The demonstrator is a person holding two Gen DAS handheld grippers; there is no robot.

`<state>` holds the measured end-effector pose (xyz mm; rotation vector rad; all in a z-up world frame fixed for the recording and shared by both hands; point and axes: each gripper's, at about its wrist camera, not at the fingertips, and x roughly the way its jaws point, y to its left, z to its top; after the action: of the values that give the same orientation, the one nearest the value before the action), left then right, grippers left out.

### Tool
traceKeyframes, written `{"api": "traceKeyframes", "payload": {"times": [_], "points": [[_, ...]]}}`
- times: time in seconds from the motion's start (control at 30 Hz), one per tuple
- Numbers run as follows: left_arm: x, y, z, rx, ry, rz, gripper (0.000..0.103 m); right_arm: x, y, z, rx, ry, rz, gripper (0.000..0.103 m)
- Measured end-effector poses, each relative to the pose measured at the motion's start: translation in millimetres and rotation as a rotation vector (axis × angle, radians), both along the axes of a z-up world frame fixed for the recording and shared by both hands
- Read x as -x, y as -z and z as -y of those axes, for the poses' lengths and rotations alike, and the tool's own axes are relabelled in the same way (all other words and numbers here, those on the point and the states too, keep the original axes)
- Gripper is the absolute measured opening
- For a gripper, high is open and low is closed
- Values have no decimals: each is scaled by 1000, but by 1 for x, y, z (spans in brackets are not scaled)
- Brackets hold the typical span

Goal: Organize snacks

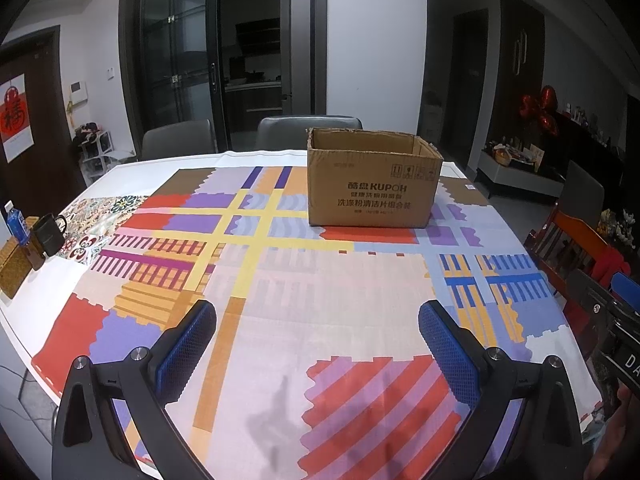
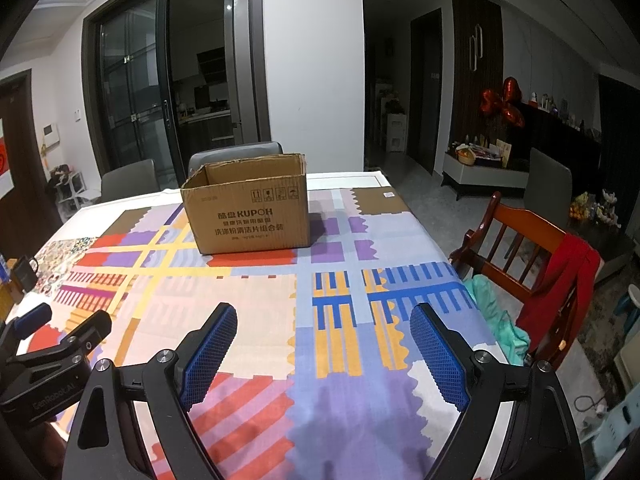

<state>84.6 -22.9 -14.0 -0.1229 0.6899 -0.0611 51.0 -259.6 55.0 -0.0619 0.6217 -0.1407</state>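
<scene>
An open brown cardboard box (image 1: 372,184) printed KUPOH stands on the far half of the table; the right wrist view shows the same box (image 2: 248,208) left of centre. I see no snacks in either view, and the box's inside is hidden. My left gripper (image 1: 316,320) hovers over the near part of the patterned cloth, open, with nothing between its blue pads (image 1: 188,344). To its right, my right gripper (image 2: 322,322) is also open and empty, well short of the box. The left gripper's body (image 2: 44,360) shows at the right view's lower left.
A colourful patchwork tablecloth (image 1: 320,280) covers the table. A dark mug (image 1: 48,234), a blue-labelled bottle (image 1: 17,222) and a woven box (image 1: 14,268) sit at the left edge. Grey chairs (image 1: 308,130) stand behind; a wooden chair (image 2: 532,260) with red cloth stands right.
</scene>
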Motion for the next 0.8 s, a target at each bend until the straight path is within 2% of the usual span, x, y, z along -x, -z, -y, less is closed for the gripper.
{"api": "traceKeyframes", "payload": {"times": [0.8], "points": [[4,4,0,-1,-8,-1,103,1,0,1,3,-2,6,89]]}}
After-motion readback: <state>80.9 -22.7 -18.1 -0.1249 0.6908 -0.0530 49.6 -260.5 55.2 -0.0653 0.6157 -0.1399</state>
